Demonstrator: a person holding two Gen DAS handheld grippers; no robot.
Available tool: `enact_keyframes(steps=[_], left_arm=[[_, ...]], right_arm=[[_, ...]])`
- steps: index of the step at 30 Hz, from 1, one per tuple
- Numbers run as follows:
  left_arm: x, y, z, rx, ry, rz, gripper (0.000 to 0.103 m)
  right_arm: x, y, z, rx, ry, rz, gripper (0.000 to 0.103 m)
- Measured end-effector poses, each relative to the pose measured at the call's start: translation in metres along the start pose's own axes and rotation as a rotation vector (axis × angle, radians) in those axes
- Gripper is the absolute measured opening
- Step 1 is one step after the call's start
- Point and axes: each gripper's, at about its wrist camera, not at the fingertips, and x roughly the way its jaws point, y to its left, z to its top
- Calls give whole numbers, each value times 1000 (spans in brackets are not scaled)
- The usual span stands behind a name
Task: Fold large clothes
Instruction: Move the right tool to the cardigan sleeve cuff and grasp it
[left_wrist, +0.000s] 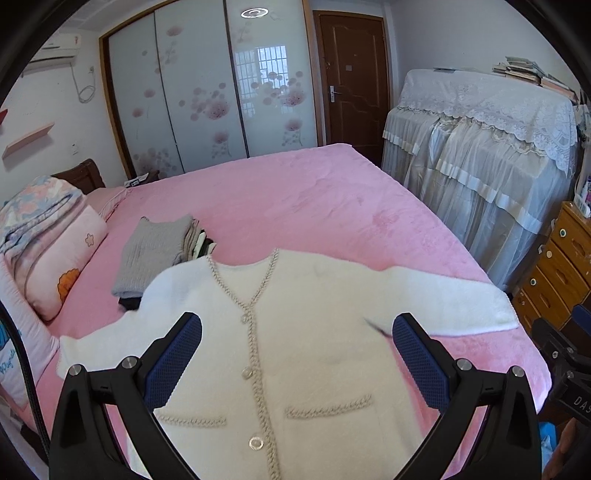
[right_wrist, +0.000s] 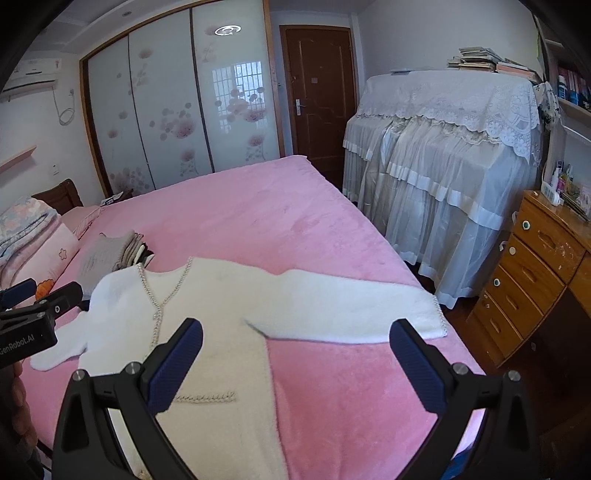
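A white fuzzy cardigan (left_wrist: 303, 332) with beige braided trim and buttons lies flat, front up, on the pink bed (left_wrist: 295, 192), both sleeves spread out sideways. It also shows in the right wrist view (right_wrist: 207, 314). My left gripper (left_wrist: 297, 343) is open and empty, above the cardigan's chest. My right gripper (right_wrist: 295, 350) is open and empty, above the cardigan's right side and the bare bedspread (right_wrist: 332, 229) below the right sleeve (right_wrist: 354, 306). The left gripper's body shows at the left edge of the right wrist view (right_wrist: 40, 306).
A stack of folded clothes (left_wrist: 159, 251) with a grey knit on top lies beyond the cardigan's left shoulder. Pillows and folded bedding (left_wrist: 48, 243) sit at the bed's left. A lace-covered piece of furniture (right_wrist: 443, 166) and a wooden drawer chest (right_wrist: 535, 269) stand right of the bed.
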Motion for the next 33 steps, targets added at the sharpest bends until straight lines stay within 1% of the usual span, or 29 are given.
enact_keyframes(steps=[2,4,6,8,12,14,15,17,20,22,23,26,28,30,32,33], left_arm=[[14,-14,7,16,-13,-3,103],[31,-26,14,14,-21,-29,103],[52,-38,18,5,-17,-53,103],[77,-51,21,1,6,-79,103],[118,-77,21,-7,2,-138,103],[136,-89,19,-8,-5,-154,103],[144,-96,17,-4,-10,-155,103],[163,-109,13,14,10,-165,103],[187,-127,7,59,46,-177,103],[201,-137,3,59,73,-188,103],[209,-140,1,53,93,-209,103],[230,-151,-5,41,152,-236,103],[244,-161,-10,57,185,-227,103],[253,-170,-16,80,200,-207,103],[260,-176,-22,93,208,-186,103],[263,-179,-24,93,216,-178,103]], right_arm=[[13,-16,5,18,9,-21,100],[30,-34,9,46,33,-47,99],[43,-50,10,72,44,-45,98],[63,-70,12,110,75,-71,98],[101,-117,9,225,127,-83,92],[123,-144,4,301,154,-65,92],[132,-155,0,340,177,-71,92],[150,-180,-8,417,205,-61,90],[174,-210,-23,514,252,-80,85],[187,-226,-35,567,283,-100,81],[193,-232,-42,594,298,-102,80],[208,-247,-59,671,337,-94,77],[217,-254,-70,714,357,-80,76],[225,-259,-80,742,381,-75,75],[231,-261,-88,767,395,-57,71],[235,-262,-91,778,403,-51,67]])
